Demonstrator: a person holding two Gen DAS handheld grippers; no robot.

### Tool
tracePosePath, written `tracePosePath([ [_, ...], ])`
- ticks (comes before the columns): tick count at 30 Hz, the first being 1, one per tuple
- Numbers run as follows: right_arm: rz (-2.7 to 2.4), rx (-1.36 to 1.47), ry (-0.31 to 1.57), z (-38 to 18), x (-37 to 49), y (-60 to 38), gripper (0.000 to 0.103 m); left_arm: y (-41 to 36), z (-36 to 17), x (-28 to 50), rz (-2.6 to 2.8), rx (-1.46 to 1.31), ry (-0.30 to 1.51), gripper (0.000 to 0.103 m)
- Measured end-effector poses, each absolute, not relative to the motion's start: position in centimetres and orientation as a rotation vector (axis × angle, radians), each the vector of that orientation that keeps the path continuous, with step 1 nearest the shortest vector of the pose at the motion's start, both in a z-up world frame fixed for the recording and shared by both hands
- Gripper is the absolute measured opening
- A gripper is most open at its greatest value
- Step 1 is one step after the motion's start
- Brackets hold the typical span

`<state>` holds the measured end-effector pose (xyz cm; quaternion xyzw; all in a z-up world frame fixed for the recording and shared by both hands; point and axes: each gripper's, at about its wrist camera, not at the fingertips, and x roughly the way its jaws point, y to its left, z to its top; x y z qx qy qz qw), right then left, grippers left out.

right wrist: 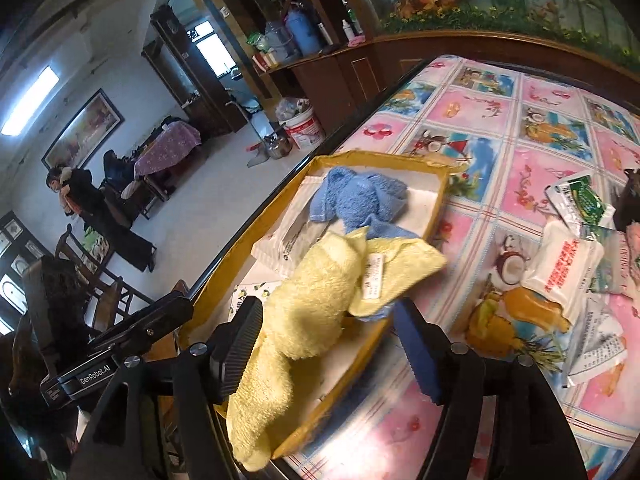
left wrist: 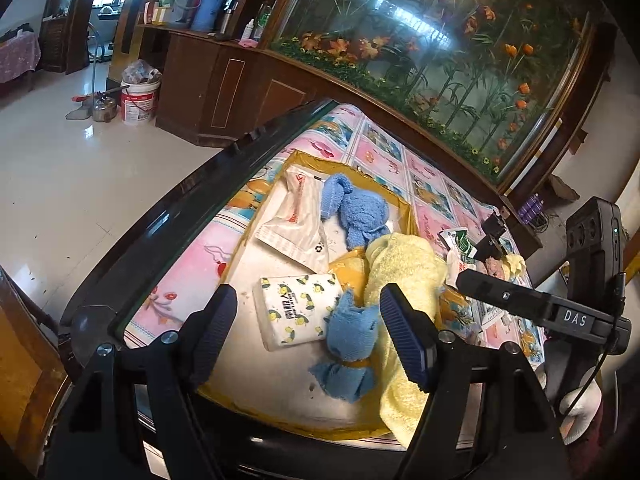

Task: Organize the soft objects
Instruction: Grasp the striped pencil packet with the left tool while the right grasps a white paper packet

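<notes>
Left wrist view: the left tool (left wrist: 308,334) is wide open over the yellow tray (left wrist: 248,236) on the worktop (left wrist: 188,264). A tissue pack (left wrist: 296,310) and a blue cloth (left wrist: 352,340) lie between its fingers.

Right wrist view: the right tool (right wrist: 330,344) is open too. The yellow towel (right wrist: 304,320) hangs over the tray edge between its fingers.

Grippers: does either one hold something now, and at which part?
Nothing is held. The left gripper and right gripper are both open; the yellow towel only lies between the right fingers.
</notes>
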<state>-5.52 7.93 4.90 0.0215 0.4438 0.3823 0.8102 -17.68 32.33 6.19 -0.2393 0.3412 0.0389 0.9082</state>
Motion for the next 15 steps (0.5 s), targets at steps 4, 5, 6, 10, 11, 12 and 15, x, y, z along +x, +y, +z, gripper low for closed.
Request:
tracePosePath([
  [4, 0.741, 0.129, 0.921, 5.3, -4.6, 1.9, 0.074, 30.0, 7.1, -17.4, 0.029, -0.452, 0.710, 0.075],
  [5, 0.714, 0.155, 0.917, 5.3, -4.3, 0.0, 0.074, 29.3, 7.4, -17.3, 0.015, -0.440, 0.711, 0.076],
  [6, 0.687, 0.180, 0.914, 5.2, -3.9, -1.8, 0.074, 28.5, 7.8, -17.2, 0.001, -0.426, 0.712, 0.077],
  [10, 0.551, 0.277, 0.901, 4.4, -2.9, -9.5, 0.075, 24.8, 8.9, -16.4, -0.082, -0.369, 0.719, 0.077],
  [11, 0.520, 0.302, 0.903, 4.0, -2.8, -11.4, 0.075, 23.8, 9.0, -16.0, -0.108, -0.357, 0.727, 0.077],
  [12, 0.494, 0.322, 0.904, 3.7, -2.7, -12.9, 0.075, 22.7, 9.1, -15.6, -0.133, -0.344, 0.738, 0.077],
  [15, 0.426, 0.359, 0.907, 2.5, -2.8, -16.7, 0.075, 19.2, 9.1, -14.4, -0.205, -0.296, 0.776, 0.077],
])
